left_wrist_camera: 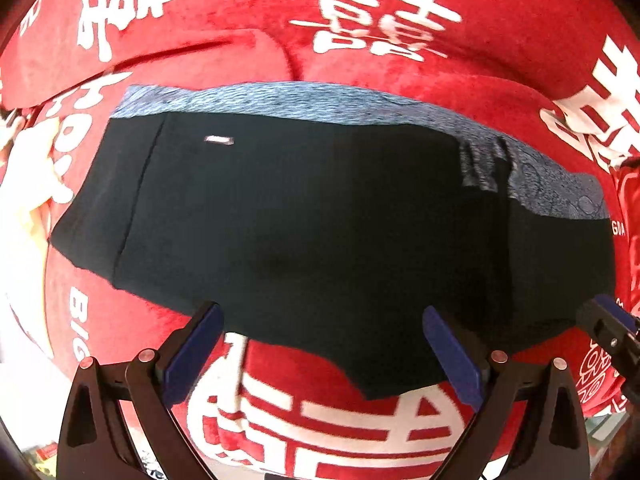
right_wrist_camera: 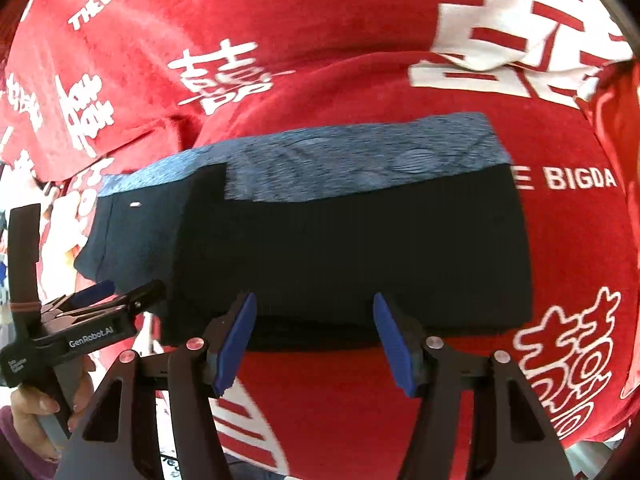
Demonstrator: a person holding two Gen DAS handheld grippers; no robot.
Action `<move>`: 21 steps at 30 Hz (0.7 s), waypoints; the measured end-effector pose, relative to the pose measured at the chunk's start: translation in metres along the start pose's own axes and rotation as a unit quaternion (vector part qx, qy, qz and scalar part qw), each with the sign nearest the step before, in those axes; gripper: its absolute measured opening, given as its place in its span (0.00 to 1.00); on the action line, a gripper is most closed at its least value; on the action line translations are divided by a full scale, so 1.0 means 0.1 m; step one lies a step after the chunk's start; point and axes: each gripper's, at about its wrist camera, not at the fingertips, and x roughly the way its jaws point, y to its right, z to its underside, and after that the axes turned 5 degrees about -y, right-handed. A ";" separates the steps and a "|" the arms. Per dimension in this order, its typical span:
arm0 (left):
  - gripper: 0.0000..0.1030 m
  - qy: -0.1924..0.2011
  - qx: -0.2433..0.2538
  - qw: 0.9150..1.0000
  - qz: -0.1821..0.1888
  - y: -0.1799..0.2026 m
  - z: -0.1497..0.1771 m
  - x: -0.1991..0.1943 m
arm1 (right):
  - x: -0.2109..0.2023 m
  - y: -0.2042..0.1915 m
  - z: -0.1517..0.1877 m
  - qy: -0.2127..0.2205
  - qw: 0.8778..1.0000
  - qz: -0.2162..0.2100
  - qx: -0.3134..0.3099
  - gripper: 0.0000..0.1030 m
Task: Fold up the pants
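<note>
Black shorts-like pants (left_wrist_camera: 320,216) with a blue patterned waistband (left_wrist_camera: 304,104) lie flat on a red cloth. In the right wrist view the pants (right_wrist_camera: 340,256) show their right part folded over in a double layer. My left gripper (left_wrist_camera: 322,316) is open, its blue pads at the pants' near hem, holding nothing. My right gripper (right_wrist_camera: 314,312) is open at the near edge of the folded part, holding nothing. The left gripper also shows in the right wrist view (right_wrist_camera: 100,300), and the right gripper's tip shows in the left wrist view (left_wrist_camera: 608,320).
A red plush cloth (left_wrist_camera: 400,8) with white characters and lettering covers the surface under and around the pants (right_wrist_camera: 320,32). A person's hand (right_wrist_camera: 36,408) holds the left gripper's handle at the lower left. A pale object (left_wrist_camera: 24,200) lies at the far left edge.
</note>
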 end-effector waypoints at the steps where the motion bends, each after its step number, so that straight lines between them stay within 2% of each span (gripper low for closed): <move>1: 0.98 0.000 -0.003 1.000 0.001 -0.04 0.00 -0.01 | 0.01 -0.05 0.00 -0.003 1.000 -0.002 -0.003 0.63; 10: 0.98 -0.008 -0.034 0.999 0.006 -0.47 0.10 -0.02 | 0.20 -0.57 0.10 -0.047 0.998 -0.014 -0.041 0.63; 14: 0.98 -0.012 -0.044 0.999 0.010 -0.67 0.16 -0.02 | 0.26 -0.78 0.13 -0.059 0.996 -0.016 -0.057 0.67; 21: 0.98 -0.025 -0.063 0.998 0.010 -1.05 0.30 0.04 | 0.38 -1.15 0.15 -0.075 0.994 -0.018 -0.075 0.68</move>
